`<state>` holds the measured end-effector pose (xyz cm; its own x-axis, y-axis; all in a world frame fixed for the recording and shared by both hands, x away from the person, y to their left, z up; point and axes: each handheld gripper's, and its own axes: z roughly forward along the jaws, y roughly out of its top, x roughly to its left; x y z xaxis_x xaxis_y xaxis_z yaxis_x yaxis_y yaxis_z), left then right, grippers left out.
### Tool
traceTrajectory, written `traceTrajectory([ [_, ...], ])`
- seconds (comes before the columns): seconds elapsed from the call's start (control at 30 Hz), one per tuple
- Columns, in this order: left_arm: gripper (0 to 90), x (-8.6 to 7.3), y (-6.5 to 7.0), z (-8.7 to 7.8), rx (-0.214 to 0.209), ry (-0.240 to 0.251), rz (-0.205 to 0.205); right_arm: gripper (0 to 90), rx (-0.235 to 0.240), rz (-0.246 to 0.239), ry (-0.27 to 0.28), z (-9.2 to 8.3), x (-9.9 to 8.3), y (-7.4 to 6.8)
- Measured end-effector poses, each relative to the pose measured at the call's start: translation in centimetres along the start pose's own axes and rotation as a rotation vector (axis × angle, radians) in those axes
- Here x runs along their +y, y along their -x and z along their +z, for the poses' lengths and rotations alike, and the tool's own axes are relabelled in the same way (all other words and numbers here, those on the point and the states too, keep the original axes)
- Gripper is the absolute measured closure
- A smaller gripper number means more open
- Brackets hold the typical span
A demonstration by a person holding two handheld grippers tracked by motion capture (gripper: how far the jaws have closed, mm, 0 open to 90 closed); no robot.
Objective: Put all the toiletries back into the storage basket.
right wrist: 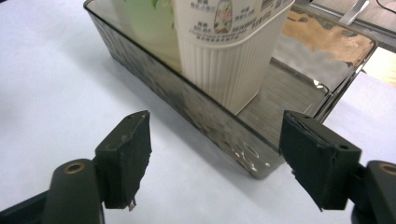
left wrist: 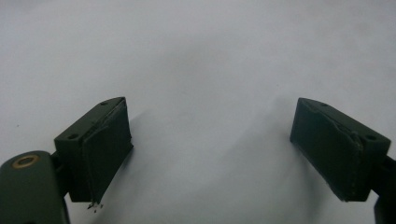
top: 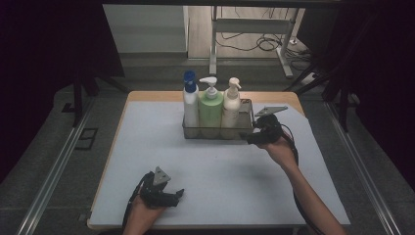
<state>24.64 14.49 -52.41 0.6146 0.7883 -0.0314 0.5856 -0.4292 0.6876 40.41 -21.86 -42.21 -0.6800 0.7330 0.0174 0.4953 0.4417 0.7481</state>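
Observation:
A clear smoky tray [top: 247, 111] stands at the far middle of the white mat and holds three bottles in a row: a white bottle with a blue cap [top: 190, 100], a green pump bottle [top: 211, 108] and a cream pump bottle [top: 231, 105]. My right gripper [top: 248, 138] is open at the tray's near right corner. In the right gripper view its jaws straddle that corner of the tray [right wrist: 243, 149], with the cream bottle [right wrist: 229, 56] just behind. My left gripper [top: 179, 194] rests open near the front edge, over bare mat [left wrist: 210, 93].
The white mat [top: 147, 147] covers a wooden table whose rim [top: 147, 94] shows at the back. Beyond the table stand a metal desk frame [top: 254, 27] and loose cables [top: 266, 43] on the floor. Dark curtains flank both sides.

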Motion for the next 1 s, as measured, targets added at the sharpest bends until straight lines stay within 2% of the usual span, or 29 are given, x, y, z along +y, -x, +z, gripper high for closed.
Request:
traceTrajectory([
  [0.33, 12.1, 0.0, 0.0, 0.0, 0.0, 0.004, -0.004, 19.4, 0.009, -0.014, -0.005, -0.8, -1.0, -0.7],
  [0.5, 12.2, 0.0, 0.0, 0.0, 0.0, 0.004, -0.004, 13.8, 0.009, -0.039, -0.014, -1.4, -1.6, -1.3],
  [0.73, 12.2, 0.0, 0.0, 0.0, 0.0, 0.004, -0.004, 12.1, 0.018, -0.055, -0.012, -2.1, -2.2, -1.7],
  [1.0, 12.2, 0.0, 0.0, 0.0, 0.0, 0.004, -0.004, 6.0, 0.023, -0.088, -0.043, -2.8, -3.5, -2.4],
])
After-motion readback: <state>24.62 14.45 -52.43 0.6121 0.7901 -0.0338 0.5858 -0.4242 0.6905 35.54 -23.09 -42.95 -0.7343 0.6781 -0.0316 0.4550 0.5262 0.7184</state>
